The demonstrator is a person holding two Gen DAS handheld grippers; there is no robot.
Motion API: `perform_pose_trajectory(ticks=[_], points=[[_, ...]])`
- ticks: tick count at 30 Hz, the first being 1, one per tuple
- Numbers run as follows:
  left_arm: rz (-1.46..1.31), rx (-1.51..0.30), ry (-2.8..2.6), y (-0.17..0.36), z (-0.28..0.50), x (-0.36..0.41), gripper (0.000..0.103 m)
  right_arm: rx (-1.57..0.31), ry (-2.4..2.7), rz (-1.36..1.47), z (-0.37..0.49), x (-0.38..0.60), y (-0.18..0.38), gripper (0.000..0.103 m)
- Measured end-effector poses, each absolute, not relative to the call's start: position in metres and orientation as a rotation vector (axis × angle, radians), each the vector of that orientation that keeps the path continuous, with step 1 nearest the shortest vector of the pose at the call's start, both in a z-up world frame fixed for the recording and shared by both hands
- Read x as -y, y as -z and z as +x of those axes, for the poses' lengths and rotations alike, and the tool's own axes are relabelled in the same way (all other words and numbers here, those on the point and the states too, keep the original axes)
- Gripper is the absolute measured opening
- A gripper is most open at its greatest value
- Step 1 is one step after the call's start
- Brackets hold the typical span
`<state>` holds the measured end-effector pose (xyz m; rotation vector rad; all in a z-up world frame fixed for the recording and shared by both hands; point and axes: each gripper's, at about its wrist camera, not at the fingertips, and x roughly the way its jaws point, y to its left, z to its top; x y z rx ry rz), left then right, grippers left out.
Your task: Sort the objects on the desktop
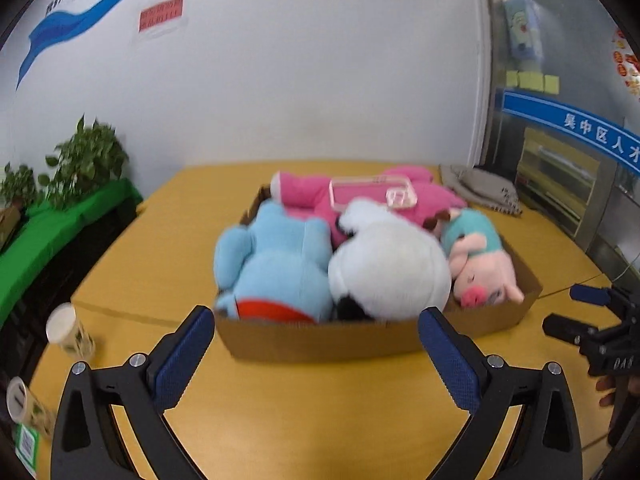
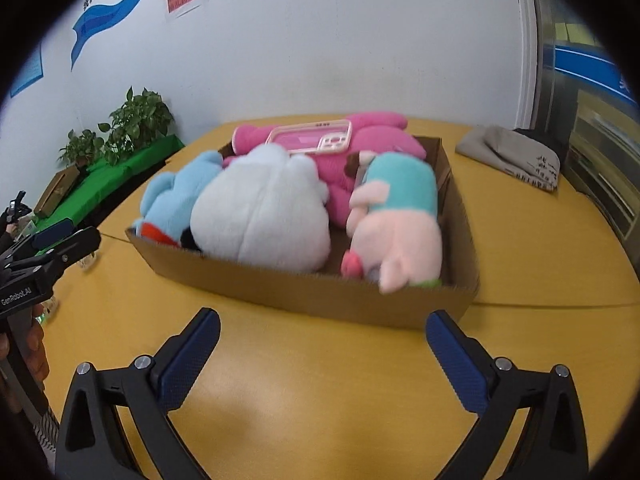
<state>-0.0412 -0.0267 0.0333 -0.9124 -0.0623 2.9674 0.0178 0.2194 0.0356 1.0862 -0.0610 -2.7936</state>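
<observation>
Both grippers, left gripper point(image 1: 316, 322) and right gripper point(image 2: 322, 324), gape empty before the cardboard box point(image 2: 304, 292); its soft toys look light, probably best pinched mid-body.

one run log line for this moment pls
left gripper: open, empty | right gripper: open, empty | cardboard box: holds plush toys, phone case on top | both short of box

Brown cardboard box point(image 2: 304, 292), light blue plush point(image 2: 176, 196), white plush point(image 2: 260, 216), pink pig point(image 2: 400, 240), yellow table point(image 2: 320, 380)
</observation>
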Motion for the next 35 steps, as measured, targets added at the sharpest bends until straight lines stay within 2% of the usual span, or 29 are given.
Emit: perform_pose_trajectory(ticks=[4, 18, 32, 35], points=[[-0.952, 0.122, -2.957, -0.017, -0.033, 0.017, 0.103, 0.037, 2.825, 1.062, 0.032, -0.207, -0.031, 0.103], [-0.913, 0.017, -2.966, -0.030, -0.021, -0.005, 0.103, -0.019, 2.891, 1.068, 0.025, -0.201, -0.047, 0.103], [-0.992, 0.133, -2.877, -0.017, -0.027, -0.005, 0.103, -0.024, 2.885, 1.102, 0.021, -0.203, -0.037, 0.103], [-0.998, 0.105, -2.927, -0.015, -0.025, -0.007, 0.103, -0.037, 2.888, 1.105, 0.021, -0.203, -0.037, 0.103]])
